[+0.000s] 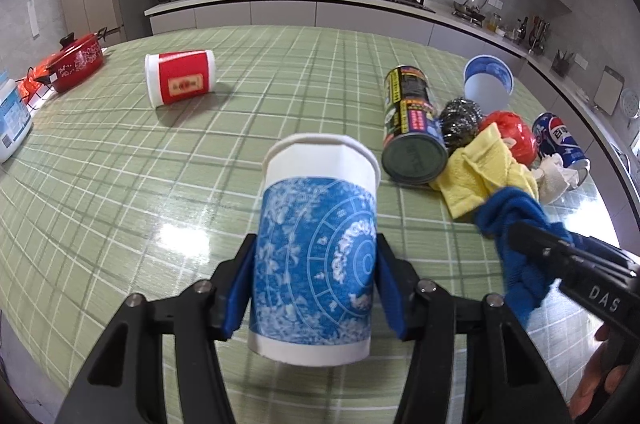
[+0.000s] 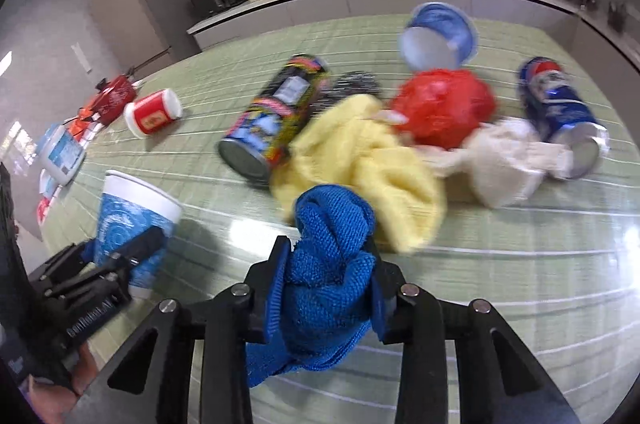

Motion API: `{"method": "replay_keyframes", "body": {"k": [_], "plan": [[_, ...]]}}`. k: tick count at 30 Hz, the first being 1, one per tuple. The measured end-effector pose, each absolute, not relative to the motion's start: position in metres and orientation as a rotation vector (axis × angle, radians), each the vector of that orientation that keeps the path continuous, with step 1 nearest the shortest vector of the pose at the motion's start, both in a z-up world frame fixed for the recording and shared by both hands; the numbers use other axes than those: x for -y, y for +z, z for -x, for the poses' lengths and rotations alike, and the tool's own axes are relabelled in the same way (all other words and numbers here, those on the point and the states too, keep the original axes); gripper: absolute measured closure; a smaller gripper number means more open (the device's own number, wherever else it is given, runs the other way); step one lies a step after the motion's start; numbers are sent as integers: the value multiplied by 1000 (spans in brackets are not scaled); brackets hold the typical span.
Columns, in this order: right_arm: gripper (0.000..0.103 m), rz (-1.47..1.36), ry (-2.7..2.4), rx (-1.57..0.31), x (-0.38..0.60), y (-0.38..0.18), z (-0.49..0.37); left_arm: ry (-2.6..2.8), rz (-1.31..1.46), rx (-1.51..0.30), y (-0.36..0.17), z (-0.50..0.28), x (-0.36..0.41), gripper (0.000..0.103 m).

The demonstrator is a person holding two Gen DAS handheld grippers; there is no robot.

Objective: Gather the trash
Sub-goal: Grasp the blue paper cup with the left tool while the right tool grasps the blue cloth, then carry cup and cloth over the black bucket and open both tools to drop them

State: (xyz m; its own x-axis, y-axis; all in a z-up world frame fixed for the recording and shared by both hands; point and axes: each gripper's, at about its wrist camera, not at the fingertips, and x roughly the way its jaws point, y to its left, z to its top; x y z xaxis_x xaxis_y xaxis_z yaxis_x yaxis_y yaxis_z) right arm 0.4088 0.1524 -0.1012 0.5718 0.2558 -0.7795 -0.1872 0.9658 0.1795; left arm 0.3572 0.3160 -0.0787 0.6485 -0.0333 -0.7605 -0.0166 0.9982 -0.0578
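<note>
"DAS" is being shown on the right gripper, clamped on a blue cloth; a blue paper cup is being clamped by the left gripper.

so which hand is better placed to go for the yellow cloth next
Right, probably: the right gripper sits just before the yellow cloth, though shut on the blue cloth. The left gripper holds the blue cup, farther off.
</note>
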Motion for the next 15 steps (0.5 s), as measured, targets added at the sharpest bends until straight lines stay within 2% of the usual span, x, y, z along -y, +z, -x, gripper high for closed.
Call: {"method": "replay_keyframes", "body": {"k": [10,15], "plan": [[61,-101,239,-965,-115,-110,-400,2,56,-883,-86,-355,-295,47],[67,-112,267,-955,-112,-109,-396,7,64,-873,-81,-349,-287,47]]}}
